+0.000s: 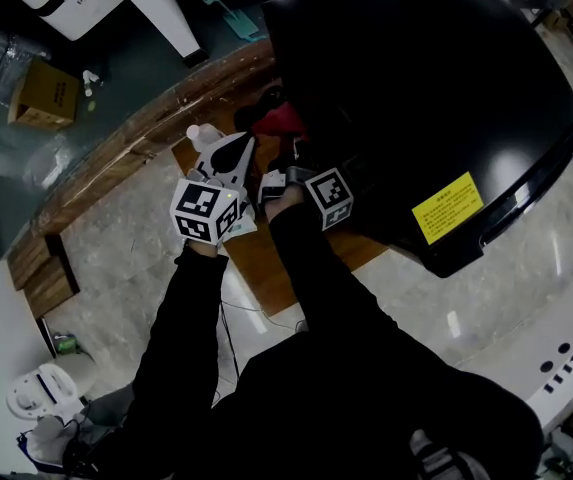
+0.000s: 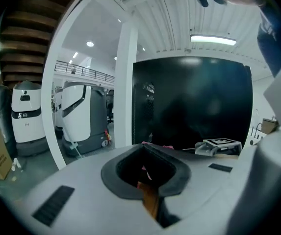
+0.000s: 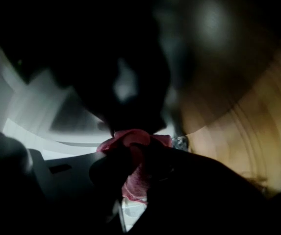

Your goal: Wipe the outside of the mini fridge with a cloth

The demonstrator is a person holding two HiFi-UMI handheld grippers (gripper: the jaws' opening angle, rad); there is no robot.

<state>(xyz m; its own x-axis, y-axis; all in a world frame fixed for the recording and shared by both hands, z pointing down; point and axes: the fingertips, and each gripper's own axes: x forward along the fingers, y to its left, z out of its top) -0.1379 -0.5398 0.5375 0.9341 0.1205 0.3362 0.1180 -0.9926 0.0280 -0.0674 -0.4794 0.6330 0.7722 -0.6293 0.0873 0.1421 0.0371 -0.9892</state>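
The black mini fridge (image 1: 416, 88) fills the upper right of the head view, with a yellow label (image 1: 448, 206) on its near side. A red cloth (image 1: 281, 120) is bunched against its left face. My right gripper (image 1: 284, 153) is shut on that cloth, and in the right gripper view the cloth (image 3: 135, 138) sits pinched between the dark jaws of the right gripper (image 3: 135, 155), close to the fridge's dark surface. My left gripper (image 1: 238, 153) hangs just left of it, shut with nothing in it. The left gripper view shows the left gripper (image 2: 145, 163) facing the fridge (image 2: 194, 102).
The fridge stands on a wooden board (image 1: 266, 258) on a pale stone floor. A curved wooden bench (image 1: 116, 158) runs behind it. A cardboard box (image 1: 41, 93) lies at the far left. White machines (image 2: 25, 111) and a white pillar (image 2: 123, 82) stand beyond.
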